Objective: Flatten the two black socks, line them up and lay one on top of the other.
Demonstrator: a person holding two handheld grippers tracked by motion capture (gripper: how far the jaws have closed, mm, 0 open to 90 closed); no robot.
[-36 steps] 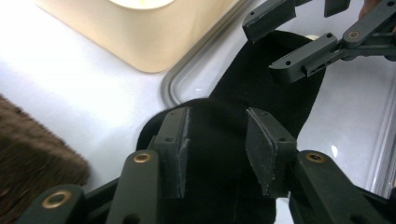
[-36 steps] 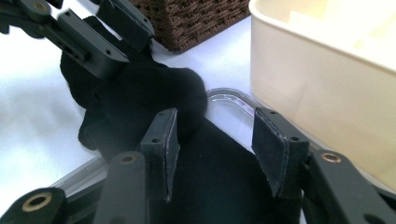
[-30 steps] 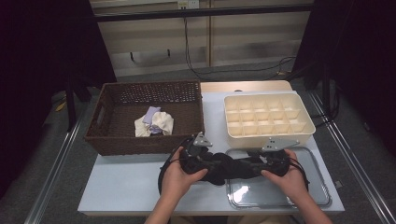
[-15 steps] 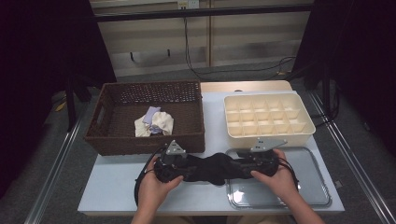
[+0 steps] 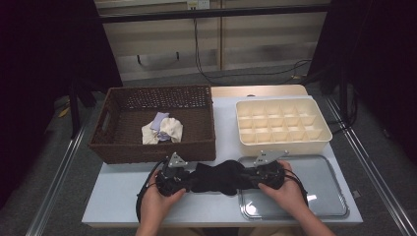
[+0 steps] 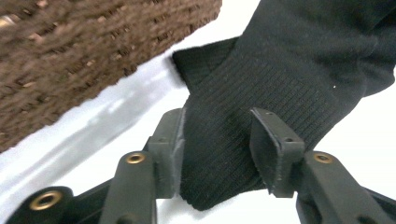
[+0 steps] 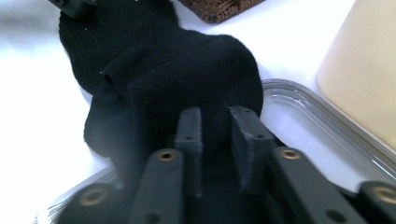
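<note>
- Two tools are gripping one black sock [image 5: 220,177], stretching it flat over the bench [image 5: 123,206] for folding.
- Left tool [image 6: 217,140] is clamping the ribbed cuff, having just closed.
- Right tool [image 7: 215,123] is pinching the toe end above the tray [image 5: 324,196], jaws having just closed.

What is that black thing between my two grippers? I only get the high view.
Observer: A black sock; the left gripper view shows its ribbed cuff.
Operator: Is the left gripper holding it?
Observer: Yes, the left gripper has just been closing, and its pads press the cuff from both sides.
Operator: And the right one?
Observer: The right gripper has also just been closing; it pinches a fold of the sock's other end, above the rim of the metal tray.
</note>
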